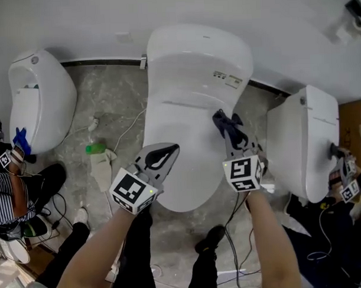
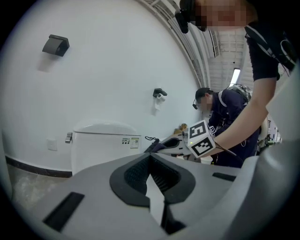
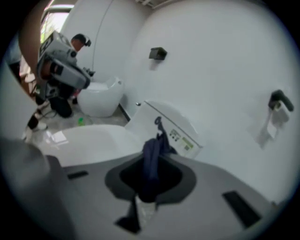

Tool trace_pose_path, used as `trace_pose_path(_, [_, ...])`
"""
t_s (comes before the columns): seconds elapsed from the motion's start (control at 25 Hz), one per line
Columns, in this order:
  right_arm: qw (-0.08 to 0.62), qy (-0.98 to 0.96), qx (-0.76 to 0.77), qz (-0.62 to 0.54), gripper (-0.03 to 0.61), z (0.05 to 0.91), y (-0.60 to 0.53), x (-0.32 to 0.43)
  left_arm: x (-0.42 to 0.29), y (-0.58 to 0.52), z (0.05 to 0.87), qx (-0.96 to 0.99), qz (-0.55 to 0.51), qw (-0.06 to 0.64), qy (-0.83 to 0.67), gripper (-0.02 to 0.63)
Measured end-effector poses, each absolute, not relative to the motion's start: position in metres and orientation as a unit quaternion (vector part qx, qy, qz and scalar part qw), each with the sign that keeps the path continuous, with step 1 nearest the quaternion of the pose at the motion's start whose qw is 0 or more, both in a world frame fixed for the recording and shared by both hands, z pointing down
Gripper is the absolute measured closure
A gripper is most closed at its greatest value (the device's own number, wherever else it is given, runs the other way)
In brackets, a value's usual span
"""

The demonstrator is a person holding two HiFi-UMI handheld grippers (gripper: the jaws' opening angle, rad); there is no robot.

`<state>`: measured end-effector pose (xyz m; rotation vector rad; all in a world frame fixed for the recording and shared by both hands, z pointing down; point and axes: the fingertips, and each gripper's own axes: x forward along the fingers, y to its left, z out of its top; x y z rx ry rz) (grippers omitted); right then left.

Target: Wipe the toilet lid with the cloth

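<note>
The white toilet stands in the middle of the head view, its lid (image 1: 182, 119) down and its tank (image 1: 198, 54) against the wall. My right gripper (image 1: 230, 131) is over the lid's right side, shut on a dark blue cloth (image 1: 223, 121) that sticks out past its tips. In the right gripper view the cloth (image 3: 151, 157) rises from the closed jaws (image 3: 149, 187), with the lid (image 3: 86, 140) below. My left gripper (image 1: 161, 156) hovers over the lid's front left, shut and empty; its pads meet (image 2: 151, 180) in its own view.
Another white toilet (image 1: 40, 98) stands at the left and a third (image 1: 307, 142) at the right, each with a person beside it. A green bottle (image 1: 96, 148), a pale rag (image 1: 103, 168) and cables lie on the floor between. A paper holder (image 3: 279, 105) is on the wall.
</note>
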<state>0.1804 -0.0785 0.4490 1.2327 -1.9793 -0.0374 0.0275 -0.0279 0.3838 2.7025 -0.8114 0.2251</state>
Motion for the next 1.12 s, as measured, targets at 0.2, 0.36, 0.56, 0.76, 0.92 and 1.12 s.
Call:
trace_pose_path(0.2, [0.465, -0.735, 0.485, -0.091, 0.517, 0.467, -0.127, 0.201, 0.021, -0.037, 0.394, 0.941, 0.08, 0.162, -0.287, 0.601])
trace_pose_path(0.36, [0.501, -0.725, 0.463, -0.098, 0.517, 0.493, -0.144, 0.216, 0.023, -0.045, 0.402, 0.939, 0.075, 0.173, -0.289, 0.6])
trace_pose_path(0.56, [0.528, -0.749, 0.392, -0.075, 0.517, 0.54, -0.122, 0.199, 0.022, -0.047, 0.406, 0.937, 0.073, 0.181, -0.291, 0.601])
trace_pose_path(0.76, [0.538, -0.765, 0.35, -0.051, 0.517, 0.567, -0.089, 0.184, 0.018, -0.041, 0.414, 0.937, 0.085, 0.18, -0.288, 0.601])
trace_pose_path(0.92, [0.536, -0.769, 0.346, -0.041, 0.517, 0.573, -0.072, 0.183, 0.021, -0.036, 0.418, 0.935, 0.089, 0.182, -0.29, 0.601])
trace_pose_path(1.12, [0.536, -0.772, 0.339, -0.034, 0.517, 0.579, -0.044, 0.179, 0.036, -0.019, 0.415, 0.944, 0.103, 0.162, -0.268, 0.601])
